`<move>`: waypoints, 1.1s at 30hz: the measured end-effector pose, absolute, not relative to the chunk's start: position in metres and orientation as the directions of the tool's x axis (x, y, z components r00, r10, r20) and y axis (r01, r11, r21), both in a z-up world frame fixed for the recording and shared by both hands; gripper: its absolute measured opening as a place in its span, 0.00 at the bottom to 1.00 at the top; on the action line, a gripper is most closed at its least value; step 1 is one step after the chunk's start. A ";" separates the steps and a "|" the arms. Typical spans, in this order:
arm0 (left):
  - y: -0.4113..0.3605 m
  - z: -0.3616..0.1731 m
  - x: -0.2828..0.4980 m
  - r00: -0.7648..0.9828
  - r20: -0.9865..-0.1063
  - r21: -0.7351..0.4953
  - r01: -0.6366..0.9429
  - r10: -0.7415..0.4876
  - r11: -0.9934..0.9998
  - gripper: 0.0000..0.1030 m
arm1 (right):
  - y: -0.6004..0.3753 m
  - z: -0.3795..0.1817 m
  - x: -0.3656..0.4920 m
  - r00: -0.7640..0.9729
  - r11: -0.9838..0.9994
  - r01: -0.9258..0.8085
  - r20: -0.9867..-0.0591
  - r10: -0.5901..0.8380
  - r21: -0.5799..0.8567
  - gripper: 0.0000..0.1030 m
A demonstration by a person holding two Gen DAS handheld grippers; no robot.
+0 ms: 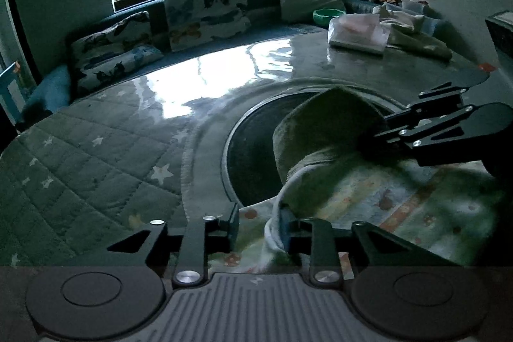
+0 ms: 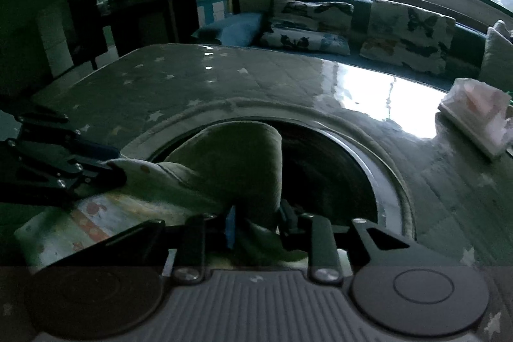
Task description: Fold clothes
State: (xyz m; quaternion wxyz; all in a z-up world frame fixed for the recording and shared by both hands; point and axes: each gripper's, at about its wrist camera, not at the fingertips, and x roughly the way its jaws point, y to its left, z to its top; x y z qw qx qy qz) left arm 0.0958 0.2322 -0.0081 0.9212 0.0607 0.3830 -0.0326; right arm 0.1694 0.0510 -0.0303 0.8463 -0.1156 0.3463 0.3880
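A small garment (image 1: 323, 124), olive green outside with a pastel printed lining and a white cuff, lies bunched on the table, partly over a dark round inset. My left gripper (image 1: 259, 228) stands open at its near edge. The white cuff lies between the fingers, against the right one and apart from the left. In the right wrist view my right gripper (image 2: 256, 225) is open around an olive fold of the garment (image 2: 231, 156) that fills most of the gap. Each gripper shows in the other's view: the right gripper (image 1: 368, 140) at the fold, the left gripper (image 2: 118, 172) at the cuff.
A quilted star-print cover (image 1: 80, 156) spreads over the table around the dark round inset (image 1: 250, 149). A tissue packet (image 1: 356, 34) and folded cloths (image 1: 416, 37) sit at the far right. A sofa with butterfly cushions (image 1: 205, 12) lines the far side under the window.
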 end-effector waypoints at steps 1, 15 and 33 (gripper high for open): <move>0.233 -0.007 0.096 0.707 -0.707 0.091 0.104 -0.009 0.990 0.34 | 0.051 -0.030 0.170 0.462 0.674 -0.735 -0.676 0.574 0.071 0.26; 0.239 -0.009 0.103 0.696 -0.714 0.153 0.052 0.074 0.987 0.35 | 0.048 -0.019 0.166 0.491 0.686 -0.725 -0.656 0.573 0.057 0.35; 0.237 -0.018 0.109 0.675 -0.728 0.184 0.019 0.124 0.983 0.36 | 0.052 -0.023 0.150 0.471 0.673 -0.737 -0.665 0.580 0.066 0.47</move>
